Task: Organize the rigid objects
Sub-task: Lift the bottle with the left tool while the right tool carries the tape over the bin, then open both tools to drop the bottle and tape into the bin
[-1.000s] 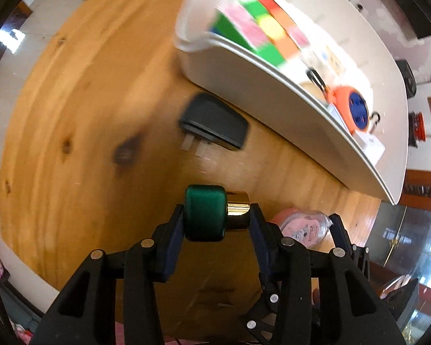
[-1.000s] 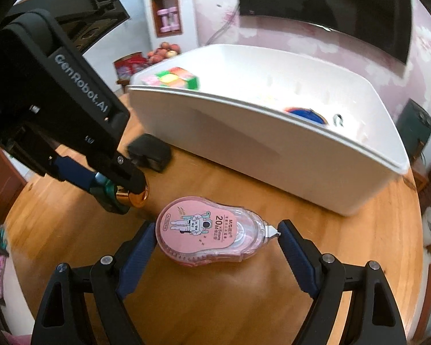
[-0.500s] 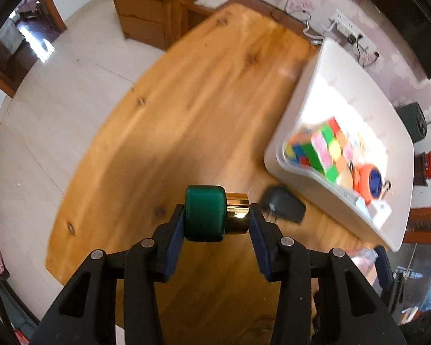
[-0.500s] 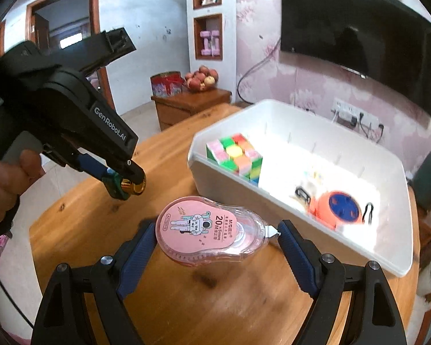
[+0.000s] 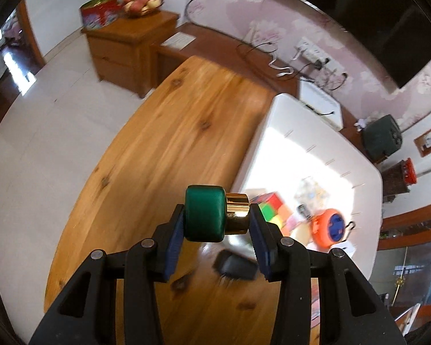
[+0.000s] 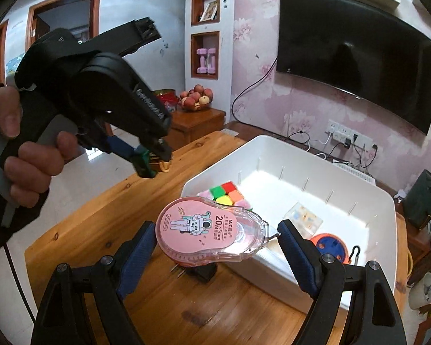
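The left gripper point(image 5: 217, 218) clamps a green bottle with a gold cap point(image 5: 215, 213) crosswise between its blue pads, held in the air above the wooden table point(image 5: 158, 149). The right gripper point(image 6: 214, 244) grips a pink correction-tape dispenser point(image 6: 208, 231) end to end, raised above the table near the white bin point(image 6: 290, 270). A hand point(image 6: 26, 155) holds the left gripper's handle. Inside the bin lie a colour cube point(image 6: 225, 194), an orange-and-blue reel point(image 6: 329, 247) and a clear packet point(image 6: 303, 218). A black plug adapter point(image 5: 235, 267) rests on the table, just beside the bin's near wall.
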`<state>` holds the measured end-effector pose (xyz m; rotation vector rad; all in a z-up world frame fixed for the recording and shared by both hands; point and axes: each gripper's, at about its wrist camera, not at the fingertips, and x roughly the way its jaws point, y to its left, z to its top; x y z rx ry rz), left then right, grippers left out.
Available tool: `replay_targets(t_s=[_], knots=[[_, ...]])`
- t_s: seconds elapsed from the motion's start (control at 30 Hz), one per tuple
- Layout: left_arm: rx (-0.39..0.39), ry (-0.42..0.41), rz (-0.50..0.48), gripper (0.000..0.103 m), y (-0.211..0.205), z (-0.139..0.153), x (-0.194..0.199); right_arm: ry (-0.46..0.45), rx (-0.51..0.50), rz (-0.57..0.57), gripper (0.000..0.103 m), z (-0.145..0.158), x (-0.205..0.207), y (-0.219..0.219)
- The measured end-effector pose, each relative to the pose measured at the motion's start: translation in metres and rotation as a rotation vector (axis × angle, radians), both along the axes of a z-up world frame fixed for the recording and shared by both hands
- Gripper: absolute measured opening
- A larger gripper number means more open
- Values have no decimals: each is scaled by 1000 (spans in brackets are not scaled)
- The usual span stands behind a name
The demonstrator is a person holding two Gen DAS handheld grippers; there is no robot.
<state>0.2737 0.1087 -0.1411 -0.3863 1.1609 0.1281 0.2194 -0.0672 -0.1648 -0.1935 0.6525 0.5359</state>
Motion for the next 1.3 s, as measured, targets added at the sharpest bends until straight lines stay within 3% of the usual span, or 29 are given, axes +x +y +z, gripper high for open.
replay_targets(t_s=[0.2, 0.6, 0.73, 0.87, 1.17, 1.3], knots=[[-41, -46, -70, 47, -18, 3, 18, -10, 13, -53, 86, 1, 12, -9], [-50, -171, -217, 47, -63, -4, 38, 14, 26, -175, 86, -16, 37, -32], [23, -235, -254, 47, -78, -1, 38, 25, 43, -209, 87, -22, 44, -42], [4, -269, -276, 47, -86, 0, 37, 36, 55, -227, 87, -26, 48, -49], [47, -315, -262, 47, -98, 2, 29, 45, 81, -246, 90, -25, 48, -63], [64, -370, -251, 69, -106, 10, 19, 42, 88, -249, 90, -24, 45, -72]])
